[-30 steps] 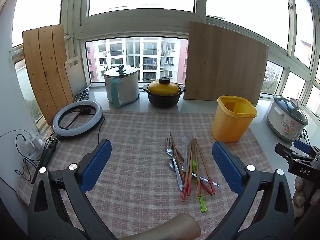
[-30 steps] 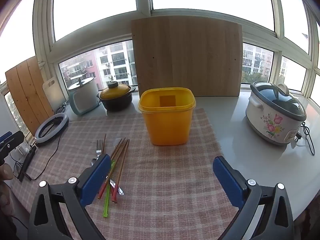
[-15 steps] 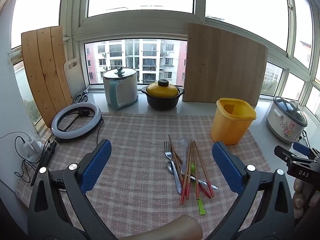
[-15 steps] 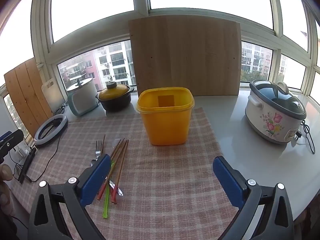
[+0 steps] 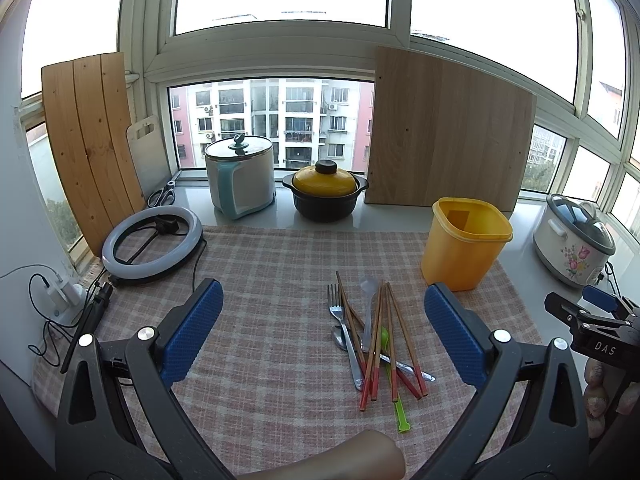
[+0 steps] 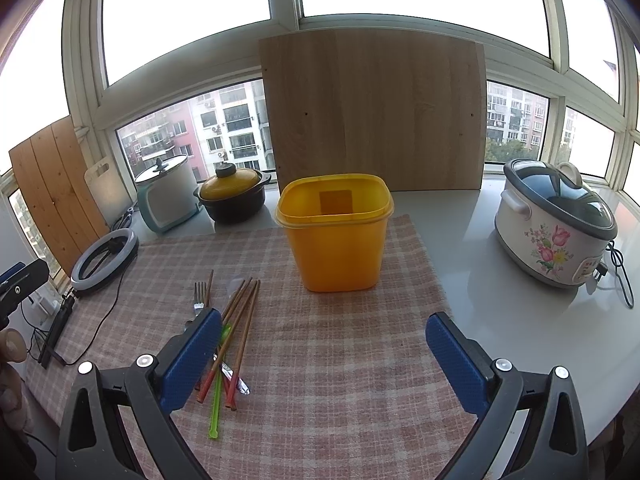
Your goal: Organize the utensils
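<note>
Hovering with both the left claw [image 5: 320, 336] and right claw [image 6: 324, 360] agape, empty; thin, stiff, slippery chopsticks [image 5: 378, 344] likely want a mid-shaft pinch.

"DAS" on right claw [image 5: 600, 312]

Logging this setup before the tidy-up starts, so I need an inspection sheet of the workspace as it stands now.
Surface: checked cloth on a pale counter.
Job's things: chopsticks, fork, spoons and a green stick piled together; yellow bin upright, nothing seen inside.
Clutter: ring light, scissors.
Grippers: left gripper and right gripper open, holding nothing.
Cables: ring light lead, charger, rice cooker cord.
Surroundings: windows, leaning boards, kettle, yellow-lidded pot.
</note>
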`<state>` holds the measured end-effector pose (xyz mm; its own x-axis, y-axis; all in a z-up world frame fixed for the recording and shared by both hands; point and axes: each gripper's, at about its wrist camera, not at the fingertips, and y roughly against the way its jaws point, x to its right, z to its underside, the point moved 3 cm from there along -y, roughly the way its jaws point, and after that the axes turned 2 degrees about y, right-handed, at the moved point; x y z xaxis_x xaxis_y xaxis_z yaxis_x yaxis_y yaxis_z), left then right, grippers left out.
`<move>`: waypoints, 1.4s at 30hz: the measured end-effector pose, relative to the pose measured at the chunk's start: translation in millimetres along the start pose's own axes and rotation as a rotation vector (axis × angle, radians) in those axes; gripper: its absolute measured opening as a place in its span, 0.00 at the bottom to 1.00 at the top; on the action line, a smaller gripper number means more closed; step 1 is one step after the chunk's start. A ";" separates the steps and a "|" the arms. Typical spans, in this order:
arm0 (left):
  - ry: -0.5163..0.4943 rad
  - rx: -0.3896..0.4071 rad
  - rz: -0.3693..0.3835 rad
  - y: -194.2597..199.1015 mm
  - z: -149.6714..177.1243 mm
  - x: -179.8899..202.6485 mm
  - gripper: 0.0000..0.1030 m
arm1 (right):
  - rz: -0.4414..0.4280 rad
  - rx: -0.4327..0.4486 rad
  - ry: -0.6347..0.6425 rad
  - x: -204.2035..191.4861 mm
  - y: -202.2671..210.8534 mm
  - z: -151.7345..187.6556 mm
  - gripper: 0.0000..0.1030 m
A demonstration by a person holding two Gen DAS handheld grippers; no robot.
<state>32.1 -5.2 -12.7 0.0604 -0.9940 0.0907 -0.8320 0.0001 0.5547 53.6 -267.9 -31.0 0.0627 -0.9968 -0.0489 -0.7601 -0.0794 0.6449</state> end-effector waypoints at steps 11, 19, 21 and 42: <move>-0.002 0.001 -0.001 0.2 0.6 0.2 0.99 | -0.004 0.000 -0.001 -0.9 -1.8 1.5 1.00; -0.002 0.001 -0.001 0.2 0.7 0.5 0.99 | -0.006 -0.005 -0.001 -1.2 -3.4 2.5 1.00; 0.001 0.001 -0.002 -0.4 0.6 0.3 0.99 | -0.006 -0.008 -0.002 -1.2 -4.3 2.7 1.00; 0.000 -0.001 -0.001 -0.5 0.8 0.1 0.99 | -0.005 -0.018 -0.006 -0.8 -5.8 3.4 1.00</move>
<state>32.1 -5.4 -13.7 0.0615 -0.9940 0.0905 -0.8312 -0.0008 0.5560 55.7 -266.7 -37.3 0.0630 -0.9964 -0.0565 -0.7478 -0.0847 0.6585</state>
